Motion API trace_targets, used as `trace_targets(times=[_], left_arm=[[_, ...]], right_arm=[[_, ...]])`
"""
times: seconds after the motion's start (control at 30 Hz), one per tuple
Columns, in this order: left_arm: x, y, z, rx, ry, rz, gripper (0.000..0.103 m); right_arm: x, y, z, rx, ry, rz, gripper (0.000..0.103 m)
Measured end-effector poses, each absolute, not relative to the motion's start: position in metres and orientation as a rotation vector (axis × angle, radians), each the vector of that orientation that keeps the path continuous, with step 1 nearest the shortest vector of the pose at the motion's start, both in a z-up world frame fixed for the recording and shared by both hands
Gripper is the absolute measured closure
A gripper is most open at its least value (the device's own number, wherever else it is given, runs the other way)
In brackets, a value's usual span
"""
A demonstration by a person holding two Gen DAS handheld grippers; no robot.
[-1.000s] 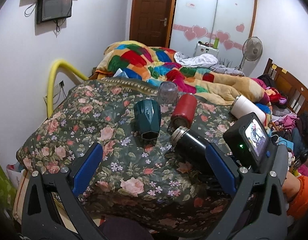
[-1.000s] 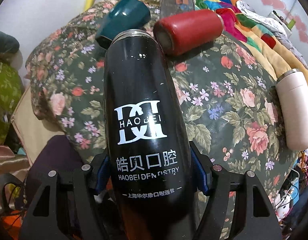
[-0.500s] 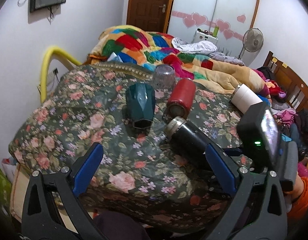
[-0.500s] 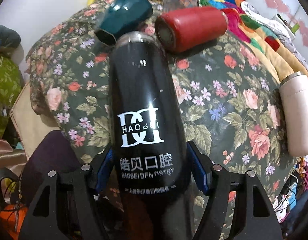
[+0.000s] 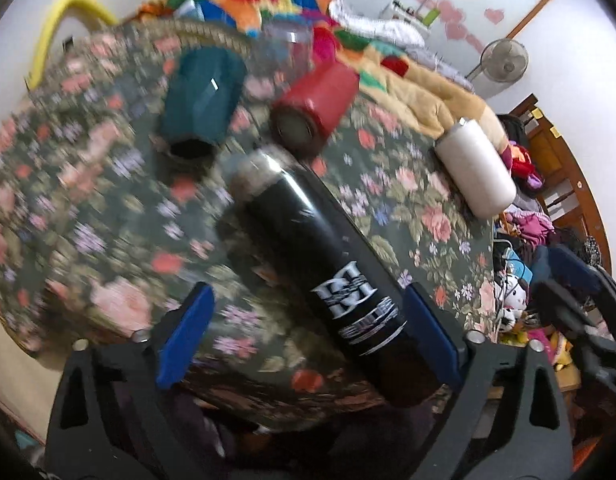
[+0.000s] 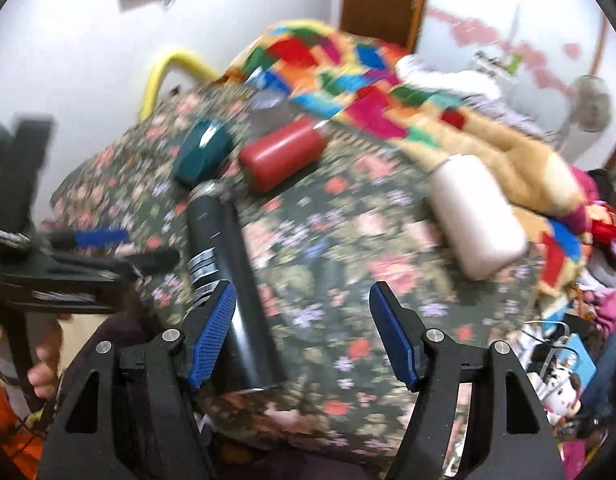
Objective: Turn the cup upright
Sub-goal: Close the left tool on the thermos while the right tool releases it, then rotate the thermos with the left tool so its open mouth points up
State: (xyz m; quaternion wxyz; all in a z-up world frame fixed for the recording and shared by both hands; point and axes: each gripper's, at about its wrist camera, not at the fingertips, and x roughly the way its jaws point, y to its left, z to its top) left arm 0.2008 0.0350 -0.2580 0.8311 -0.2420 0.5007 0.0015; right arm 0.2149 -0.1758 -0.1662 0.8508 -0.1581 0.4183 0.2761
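A black steel flask (image 5: 327, 272) with white lettering lies on its side on the floral quilt (image 5: 108, 208); it also shows in the right wrist view (image 6: 224, 280). My left gripper (image 5: 308, 332) is open, its fingers on either side of the flask's base end, the right pad (image 5: 427, 328) close beside it. My right gripper (image 6: 304, 332) is open and empty, just to the right of the flask, its left pad (image 6: 212, 332) next to the flask's side. Both views are motion-blurred.
A teal faceted cup (image 5: 204, 100), a red flask (image 5: 315, 104) and a cream flask (image 5: 475, 168) lie on their sides on the quilt. A clear glass (image 5: 288, 48) stands mouth down behind them. A colourful blanket (image 6: 327, 68) is piled behind. The quilt's front edge is close.
My right gripper has let go of the black flask and moved to its right. My left gripper has swung right and in, and its open fingers now straddle the flask's base end.
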Motion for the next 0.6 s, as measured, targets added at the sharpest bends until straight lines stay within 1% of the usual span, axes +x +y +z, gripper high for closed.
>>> trace_targets(times=[0.1,0.33,0.37,0.4,0.43,0.6], left_arm=[[0.212,0.025,-0.27,-0.524,1.104,0.015,0.015],[0.234,0.019,-0.286,-0.494,1.152,0.136,0.016],[0.238,0.02,-0.29,-0.491,1.163,0.144,0.017],[0.241,0.02,-0.292,-0.481,1.172,0.158,0.023],[0.245,0.019,-0.295,-0.466,1.179,0.167,0.026],[0.256,0.008,-0.293,-0.395,1.181,0.161,0.031]], right_arm=[[0.217,-0.191,-0.157,-0.281,0.849,0.55,0.037],[0.204,-0.211,-0.158,-0.214,0.829,0.513,0.037],[0.203,-0.213,-0.159,-0.207,0.828,0.509,0.037],[0.202,-0.214,-0.16,-0.202,0.827,0.507,0.037],[0.199,-0.219,-0.16,-0.2,0.823,0.505,0.037],[0.195,-0.229,-0.161,-0.18,0.812,0.482,0.037]])
